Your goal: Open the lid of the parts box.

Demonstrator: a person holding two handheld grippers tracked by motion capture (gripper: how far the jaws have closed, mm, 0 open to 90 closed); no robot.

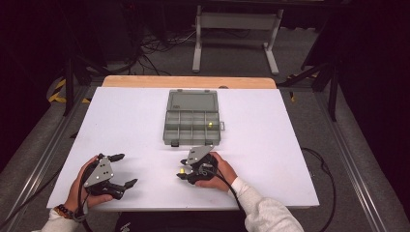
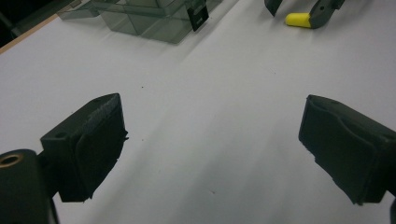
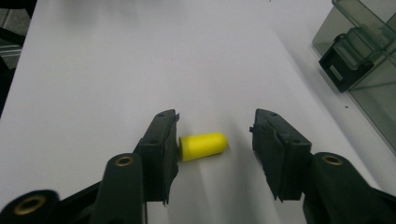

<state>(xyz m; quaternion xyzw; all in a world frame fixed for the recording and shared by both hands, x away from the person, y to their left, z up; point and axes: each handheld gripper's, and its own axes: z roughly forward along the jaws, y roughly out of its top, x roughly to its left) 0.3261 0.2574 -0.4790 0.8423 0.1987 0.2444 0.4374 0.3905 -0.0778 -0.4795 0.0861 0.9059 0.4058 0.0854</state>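
- The small yellow foam earplug, a short cylinder with one rounded end (image 3: 203, 145), lies on its side on the white table top (image 3: 93, 70), between the two black jaws of the right gripper (image 3: 215, 135); its flat end sits right against the left-hand jaw, perhaps touching, while a clear gap stands between its rounded end and the right-hand jaw; so the right gripper is part-way closed around it but not yet clenched on it.
- The left gripper (image 2: 210, 135) is released, jaws wide apart over bare table with nothing between them; ahead of it and to its right the same earplug shows beside the other gripper's tips.
- Beyond the right gripper, up and to its right, stands the smoky-grey clear plastic compartment box with black latch (image 3: 359, 56), lid open.
- Handling, as a judgement: the plug looks very light and soft, squashy rather than fragile; it should compress and spring back, and may roll or skid on the smooth top if nudged by one jaw alone.
- Best hold seems end to end as it now lies, pads centred on the two ends; a gentle squeeze should do.
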